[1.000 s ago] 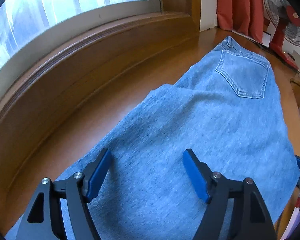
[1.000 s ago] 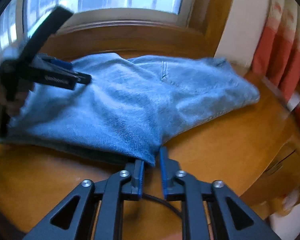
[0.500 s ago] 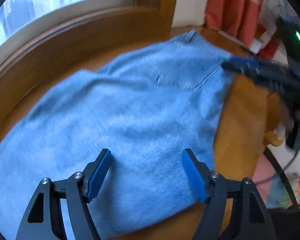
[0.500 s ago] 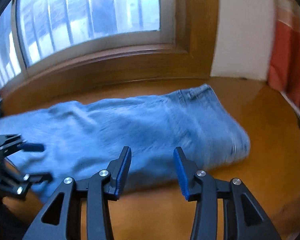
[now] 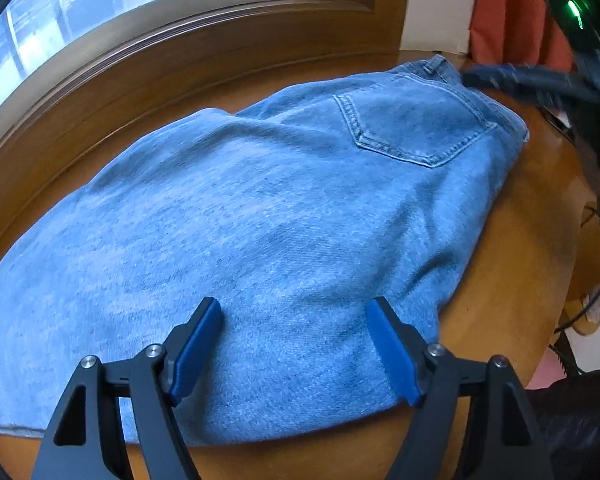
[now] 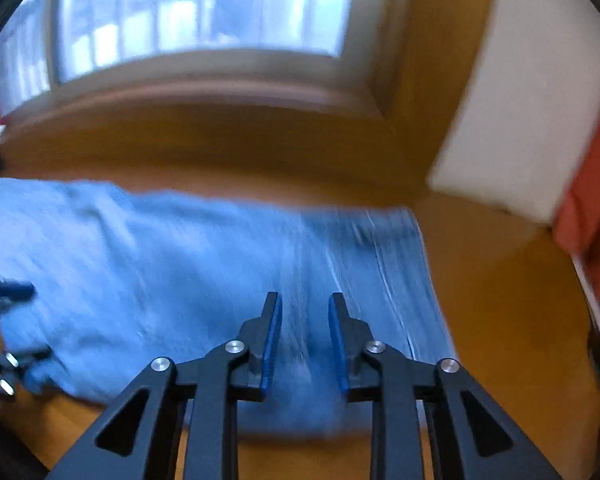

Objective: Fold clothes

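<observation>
Light blue jeans point(image 5: 280, 208) lie folded on the wooden table point(image 5: 520, 240), with the back pocket point(image 5: 412, 124) facing up at the far right. My left gripper point(image 5: 294, 312) hovers over the near edge of the denim. Its jaws are opening, and the cloth lies under them, not pinched. The right gripper point(image 6: 305, 304) hangs over the waistband end of the jeans point(image 6: 160, 260) in a blurred view. Its jaws are closing to a narrow gap with nothing caught between the pads. Each gripper shows at the edge of the other's view: the right gripper point(image 5: 476, 78) and the left gripper point(image 6: 16, 292).
A curved wooden sill point(image 5: 140, 92) and window point(image 5: 100, 8) run along the far side of the table. A white wall point(image 6: 520, 120) and red curtain point(image 5: 508, 16) stand at the right. Cables point(image 5: 596, 304) hang past the table's right edge.
The right gripper let go of the denim fold it held, swung to the waistband end, opened wide, then narrowed. The left gripper shifted sideways along the jeans and its jaws spread a little.
</observation>
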`<action>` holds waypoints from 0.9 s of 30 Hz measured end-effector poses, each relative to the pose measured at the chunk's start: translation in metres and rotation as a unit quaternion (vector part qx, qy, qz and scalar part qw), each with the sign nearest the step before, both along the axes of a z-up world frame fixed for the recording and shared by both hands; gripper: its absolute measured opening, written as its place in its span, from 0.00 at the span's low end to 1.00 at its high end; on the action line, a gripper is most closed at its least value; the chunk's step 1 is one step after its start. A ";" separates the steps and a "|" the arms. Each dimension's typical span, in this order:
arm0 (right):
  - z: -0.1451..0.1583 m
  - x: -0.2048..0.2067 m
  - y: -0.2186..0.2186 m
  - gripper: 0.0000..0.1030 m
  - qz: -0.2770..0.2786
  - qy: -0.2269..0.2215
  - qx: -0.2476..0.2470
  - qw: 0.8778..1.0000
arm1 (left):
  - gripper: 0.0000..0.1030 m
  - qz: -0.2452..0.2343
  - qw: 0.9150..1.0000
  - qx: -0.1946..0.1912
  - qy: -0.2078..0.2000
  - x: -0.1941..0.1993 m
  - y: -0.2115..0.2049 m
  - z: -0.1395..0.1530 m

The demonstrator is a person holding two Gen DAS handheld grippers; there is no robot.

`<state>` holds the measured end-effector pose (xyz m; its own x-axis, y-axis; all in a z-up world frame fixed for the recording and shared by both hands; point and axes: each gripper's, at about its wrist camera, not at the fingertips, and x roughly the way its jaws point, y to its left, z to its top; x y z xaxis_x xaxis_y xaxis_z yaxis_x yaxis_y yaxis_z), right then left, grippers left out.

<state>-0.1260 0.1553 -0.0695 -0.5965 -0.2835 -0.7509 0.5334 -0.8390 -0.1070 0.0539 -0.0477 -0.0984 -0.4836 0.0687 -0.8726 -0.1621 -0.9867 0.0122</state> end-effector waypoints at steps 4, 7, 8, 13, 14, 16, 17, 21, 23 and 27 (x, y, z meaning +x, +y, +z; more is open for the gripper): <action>-0.020 -0.044 -0.027 0.25 0.023 -0.042 0.009 0.999 | 0.76 0.024 1.000 0.001 0.002 0.001 0.003 -0.002; -0.047 -0.081 -0.029 0.33 -0.014 -0.061 0.024 0.998 | 0.76 0.038 0.999 0.000 0.003 0.002 0.005 -0.003; -0.049 -0.091 -0.023 0.35 -0.028 -0.069 -0.002 0.997 | 0.77 0.042 0.999 0.000 0.003 0.002 0.007 -0.003; -0.047 -0.108 -0.010 0.31 -0.085 -0.073 -0.033 0.993 | 0.76 0.055 0.998 0.001 -0.007 0.002 0.009 -0.004; -0.046 -0.107 -0.011 0.31 -0.090 -0.072 -0.031 0.993 | 0.76 0.059 0.998 0.005 -0.012 0.003 0.005 -0.003; -0.041 -0.102 -0.014 0.31 -0.091 -0.063 -0.027 0.993 | 0.75 0.071 0.997 0.021 -0.007 0.001 -0.011 0.005; -0.035 -0.097 -0.015 0.31 -0.084 -0.053 -0.031 0.995 | 0.75 0.076 0.997 0.024 0.010 -0.003 -0.015 0.013; -0.018 -0.084 -0.013 0.32 -0.053 -0.037 -0.056 0.996 | 0.75 0.097 0.994 -0.005 0.057 -0.042 -0.027 0.029; -0.024 -0.090 -0.009 0.32 -0.056 -0.037 -0.045 0.997 | 0.75 0.112 0.992 -0.021 0.057 -0.066 -0.033 0.023; -0.045 -0.107 0.010 0.30 -0.089 -0.041 -0.024 0.995 | 0.74 0.141 0.988 -0.043 0.038 -0.096 -0.051 0.005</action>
<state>-0.2330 0.1657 -0.1143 -0.5769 -0.2152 -0.7880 0.3818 -0.9238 -0.0272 -0.0422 -0.0987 -0.0938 -0.5370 -0.1500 -0.8301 0.1230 -0.9875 0.0989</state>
